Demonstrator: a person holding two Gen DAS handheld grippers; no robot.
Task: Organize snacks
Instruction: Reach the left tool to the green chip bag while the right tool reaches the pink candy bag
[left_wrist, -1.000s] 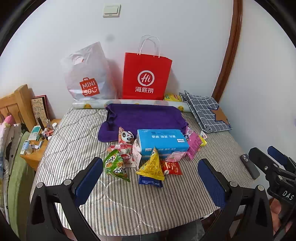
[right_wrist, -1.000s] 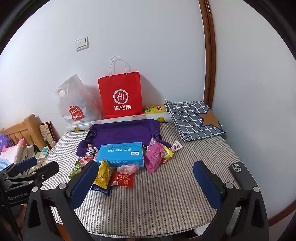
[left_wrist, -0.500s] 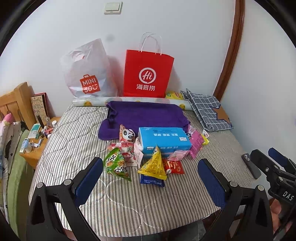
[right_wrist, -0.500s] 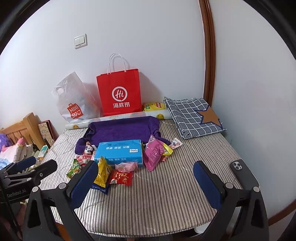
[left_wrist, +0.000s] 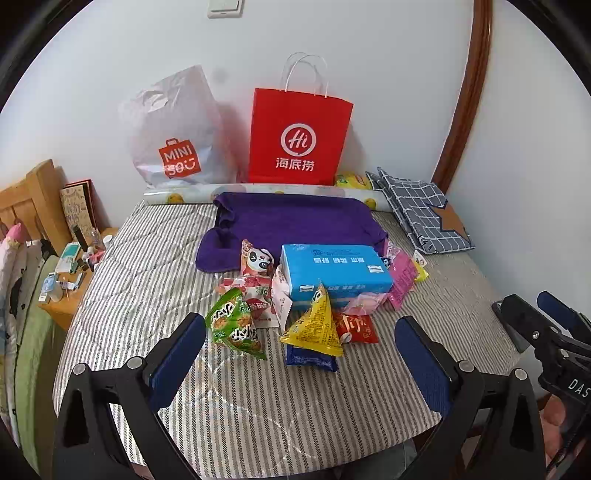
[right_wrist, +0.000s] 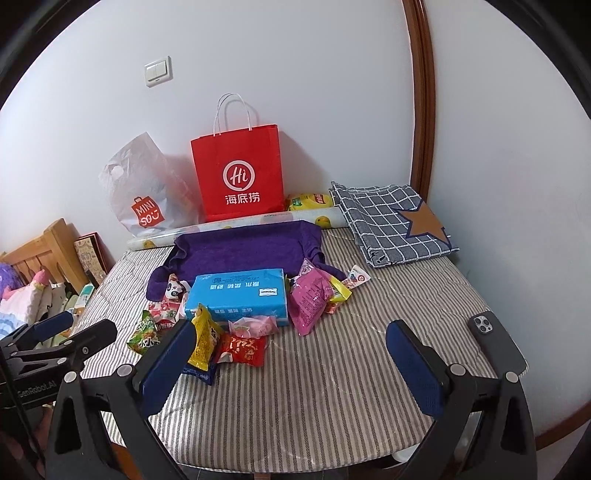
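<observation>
We hold both tools over the near edge of the striped tabletop (left_wrist: 155, 266), each with its blue pads spread wide apart and nothing between them. Compared with a second ago the snack pile sits a little closer and lower in both wrist views, so we are easing in toward it, though nothing in it has shifted and the sorting has not begun. Straight ahead of the left tool (left_wrist: 301, 354) lie the green snack packet (left_wrist: 236, 325) and the yellow triangular packet (left_wrist: 314, 325), which rests on a dark blue packet (left_wrist: 310, 360), with a red packet (left_wrist: 356, 326) just right of it. Beyond them stands the blue tissue box (left_wrist: 334, 269), with a panda packet (left_wrist: 258, 258) at its left and a pink packet (left_wrist: 400, 277) at its right. The right tool (right_wrist: 286, 360) faces the same heap from the right side, its left pad hiding part of the yellow packet. A purple towel (left_wrist: 295, 221), a red paper bag (left_wrist: 299, 136) and a white Miniso bag (left_wrist: 177, 133) stand farther ahead; a phone (right_wrist: 487, 332) lies at our right. We judge the nearest loose packets the likely first pick.
</observation>
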